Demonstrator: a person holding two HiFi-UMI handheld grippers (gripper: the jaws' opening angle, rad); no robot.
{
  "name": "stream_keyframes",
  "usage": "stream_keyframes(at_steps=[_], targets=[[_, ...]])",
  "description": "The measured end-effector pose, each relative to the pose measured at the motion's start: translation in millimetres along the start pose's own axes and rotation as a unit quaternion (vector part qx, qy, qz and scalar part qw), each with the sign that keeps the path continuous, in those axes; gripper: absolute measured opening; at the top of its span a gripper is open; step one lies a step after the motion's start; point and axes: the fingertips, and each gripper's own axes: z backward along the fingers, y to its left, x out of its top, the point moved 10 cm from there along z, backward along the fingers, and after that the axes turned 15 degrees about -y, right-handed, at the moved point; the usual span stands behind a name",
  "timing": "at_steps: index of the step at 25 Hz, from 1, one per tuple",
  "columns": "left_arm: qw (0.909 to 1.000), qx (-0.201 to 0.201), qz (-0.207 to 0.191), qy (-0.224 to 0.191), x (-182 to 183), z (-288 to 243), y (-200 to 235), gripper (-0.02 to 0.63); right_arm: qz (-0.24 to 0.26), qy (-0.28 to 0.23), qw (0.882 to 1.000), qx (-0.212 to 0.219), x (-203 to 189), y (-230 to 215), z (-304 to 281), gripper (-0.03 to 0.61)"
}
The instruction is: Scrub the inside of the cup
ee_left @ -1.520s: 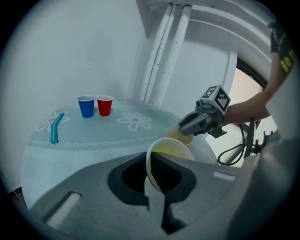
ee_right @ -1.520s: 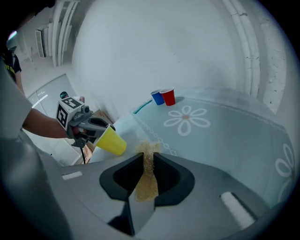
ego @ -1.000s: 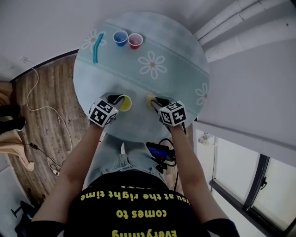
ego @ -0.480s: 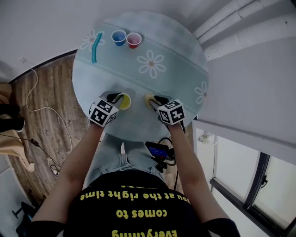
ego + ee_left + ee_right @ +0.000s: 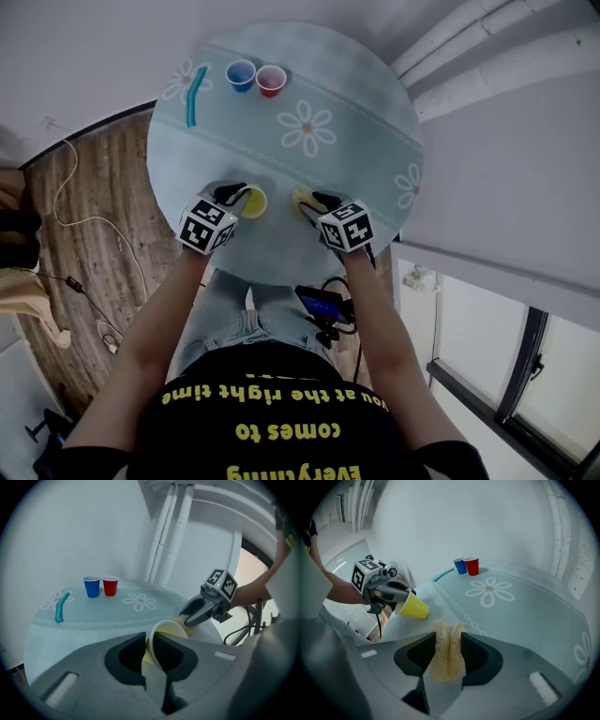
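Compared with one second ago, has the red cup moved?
No. The red cup stays beside the blue cup, equally far from the central daisy print.

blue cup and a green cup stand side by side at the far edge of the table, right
Not quite: beside the blue cup stands a red cup, not a green one. The head view shows them side by side at the far edge of the table.

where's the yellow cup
Head view: near edge of the table, left of the sponge, the yellow cup sits between the just-opening jaws of the left tool.
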Motion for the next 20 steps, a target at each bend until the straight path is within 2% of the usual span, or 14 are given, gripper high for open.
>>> stream_keyframes(at_steps=[8, 20], targets=[[0.9996, 0.020, 0.019, 0.001, -1.9, 0.5, 8.8, 0.061, 0.001, 0.000, 1.000, 0.004, 1.3, 2.3, -1.8, 0.181], [0.9985, 0.034, 0.032, -0.029, 9.0, 6.2, 13.3, 0.117, 0.003, -0.021, 1.000, 0.012, 9.8, 6.6, 1.2, 0.202]])
